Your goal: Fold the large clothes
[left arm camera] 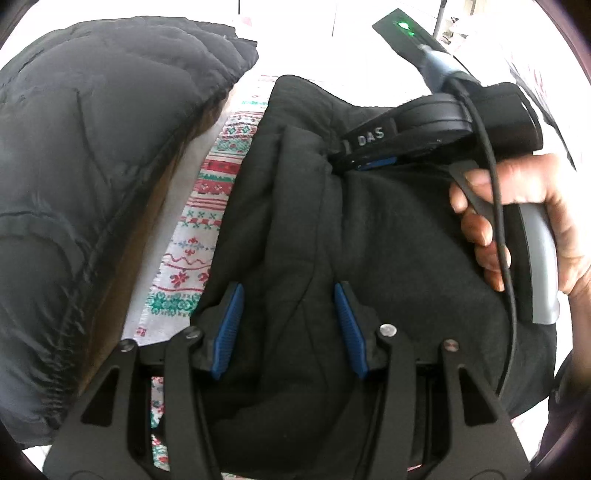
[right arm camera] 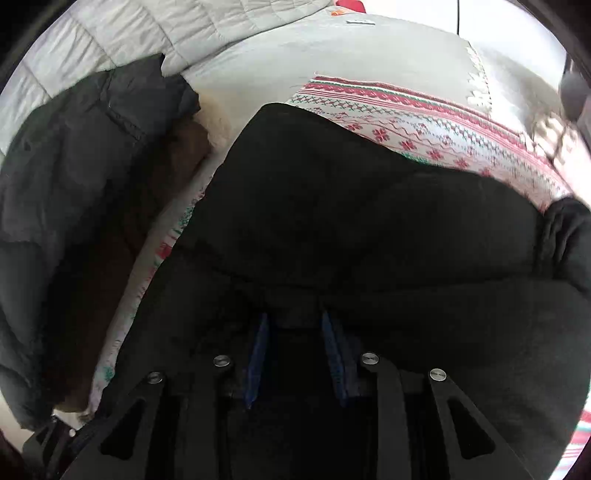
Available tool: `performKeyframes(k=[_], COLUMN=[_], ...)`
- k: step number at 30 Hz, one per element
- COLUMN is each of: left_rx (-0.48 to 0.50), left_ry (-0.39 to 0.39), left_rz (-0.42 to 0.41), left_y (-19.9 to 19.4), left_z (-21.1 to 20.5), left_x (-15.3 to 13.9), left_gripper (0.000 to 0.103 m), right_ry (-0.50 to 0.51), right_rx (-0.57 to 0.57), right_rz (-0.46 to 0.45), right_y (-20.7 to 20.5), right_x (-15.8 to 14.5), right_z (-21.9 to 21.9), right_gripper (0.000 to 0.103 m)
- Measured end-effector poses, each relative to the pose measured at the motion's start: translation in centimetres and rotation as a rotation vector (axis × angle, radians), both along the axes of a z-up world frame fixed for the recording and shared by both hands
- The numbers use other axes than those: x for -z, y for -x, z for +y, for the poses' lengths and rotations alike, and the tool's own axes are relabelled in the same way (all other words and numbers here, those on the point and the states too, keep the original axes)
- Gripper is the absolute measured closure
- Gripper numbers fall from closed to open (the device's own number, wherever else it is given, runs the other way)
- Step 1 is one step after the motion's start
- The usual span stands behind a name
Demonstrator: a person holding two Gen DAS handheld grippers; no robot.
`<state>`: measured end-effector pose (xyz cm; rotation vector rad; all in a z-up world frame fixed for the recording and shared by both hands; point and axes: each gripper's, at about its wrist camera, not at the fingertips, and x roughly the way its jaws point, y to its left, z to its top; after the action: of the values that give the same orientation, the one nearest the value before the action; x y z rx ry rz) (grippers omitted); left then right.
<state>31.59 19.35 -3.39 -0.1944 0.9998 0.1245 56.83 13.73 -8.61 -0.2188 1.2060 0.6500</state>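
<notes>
A white blanket with red and green knitted-style pattern bands [right arm camera: 424, 122] lies ahead of the grippers, over a pale grey sheet [right arm camera: 332, 55]. Farther ahead-left, a white quilted cover [right arm camera: 122, 33] catches bright daylight.

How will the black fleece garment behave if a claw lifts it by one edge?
Probably floppy: the black fleece garment lies in soft bunched folds. Likely to drape and sag, not hold shape. Its matte, fuzzy surface suggests little slip on the patterned cloth.

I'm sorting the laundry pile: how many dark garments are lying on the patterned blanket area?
2. A black fleece garment lies in the middle under both grippers, and a dark quilted puffer jacket sits to its left. Something brown shows beneath the jacket; more may be hidden.
</notes>
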Motion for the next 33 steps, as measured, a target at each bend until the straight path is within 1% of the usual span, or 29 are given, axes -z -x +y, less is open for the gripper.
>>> performKeyframes(k=[2,4,5,7,8,9,11,13,15,17,20,21,26,30,32,33], left_rx=[0.005,0.005,0.002,0.001,0.001,0.002,0.002,0.0,-0.001,0.0,0.0,0.001,0.008,0.01,0.004,0.001], left_ry=[-0.015,-0.018,-0.012,-0.004,-0.004,-0.006,-0.009,-0.01,-0.011,-0.016,-0.022,-0.023,-0.032,-0.033,-0.02,-0.017], left_rz=[-0.001,-0.002,-0.002,-0.002,-0.003,-0.003,-0.002,-0.002,-0.002,-0.003,-0.006,-0.006,-0.002,-0.005,-0.008,-0.009], left_y=[0.1,0.2,0.2,0.2,0.2,0.2,0.1,0.2,0.1,0.1,0.2,0.2,0.0,-0.1,0.1,0.2], left_z=[-0.3,-0.3,-0.2,-0.3,-0.3,-0.3,-0.4,-0.4,-0.5,-0.5,-0.5,-0.5,-0.7,-0.6,-0.5,-0.4], left_x=[0.0,0.0,0.0,0.0,0.0,0.0,0.0,-0.1,-0.1,0.0,0.2,0.3,0.5,0.6,0.6,0.6], left_gripper=[0.049,0.049,0.049,0.049,0.049,0.048,0.048,0.048,0.048,0.048,0.048,0.048,0.048,0.047,0.047,0.047], right_ry=[-0.02,-0.033,-0.062,-0.102,-0.11,-0.092,-0.057,-0.059,-0.051,-0.017,0.049,0.057,0.032,0.042,0.032,0.016], right_rx=[-0.005,0.023,0.051,0.067,0.069,0.067,0.061,0.06,0.06,0.046,0.032,0.038,0.062,0.057,0.059,0.072], right_rz=[-0.019,-0.017,-0.028,-0.064,-0.087,-0.108,-0.138,-0.143,-0.151,-0.162,-0.19,-0.189,-0.163,-0.191,-0.204,-0.208], right_y=[0.5,1.4,2.2,4.0,5.4,6.8,9.2,10.8,11.5,11.7,11.6,11.4,10.6,10.9,11.8,12.5], right_x=[-0.7,-2.0,-3.2,-4.8,-5.6,-5.9,-6.3,-6.3,-5.8,-5.0,-3.8,-3.5,-1.8,-2.2,-2.8,-3.7], right_z=[-0.6,-2.1,-3.4,-5.3,-6.7,-7.9,-10.0,-11.8,-12.7,-12.6,-11.1,-11.0,-11.1,-11.1,-11.2,-11.7], right_gripper=[0.072,0.071,0.069,0.059,0.05,0.048,0.048,0.048,0.048,0.048,0.048,0.048,0.048,0.048,0.048,0.048])
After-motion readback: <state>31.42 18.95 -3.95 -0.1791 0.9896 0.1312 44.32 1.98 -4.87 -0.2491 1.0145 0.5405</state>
